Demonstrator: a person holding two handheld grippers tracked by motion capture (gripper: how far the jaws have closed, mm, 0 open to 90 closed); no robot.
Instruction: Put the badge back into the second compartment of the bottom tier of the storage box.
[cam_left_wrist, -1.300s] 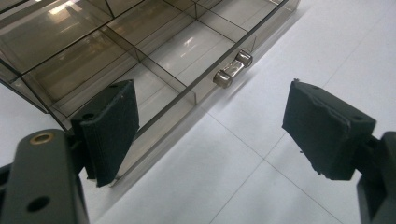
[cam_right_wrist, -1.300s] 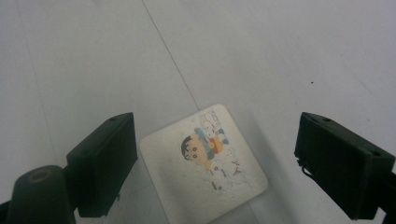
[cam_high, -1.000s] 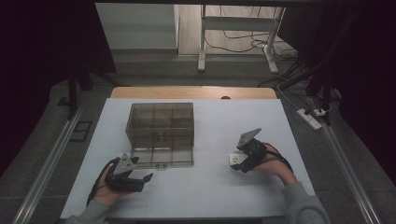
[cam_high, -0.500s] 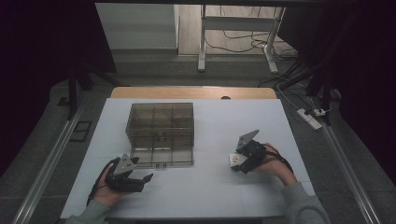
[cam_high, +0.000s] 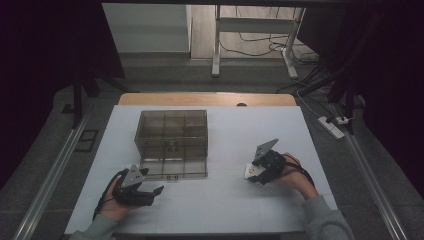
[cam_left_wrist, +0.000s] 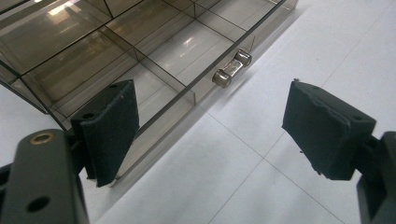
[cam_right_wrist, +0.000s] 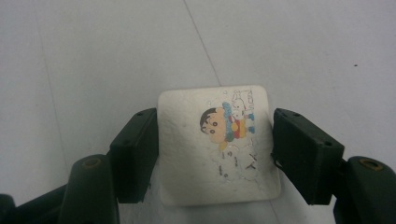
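A white worktop (cam_high: 220, 200) stands in a dim room. Nearest the person, the left tongs (cam_high: 150, 192) rest with jaws wide apart and empty. The right tongs (cam_high: 252, 172) have just been closing and now clamp a white cartoon eraser (cam_right_wrist: 217, 142) lying on the worktop. Farther off sits a smoky clear compartment box (cam_high: 172, 132).

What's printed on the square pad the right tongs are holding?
The white square pad carries a colourful cartoon child print; clearest in the right gripper view.
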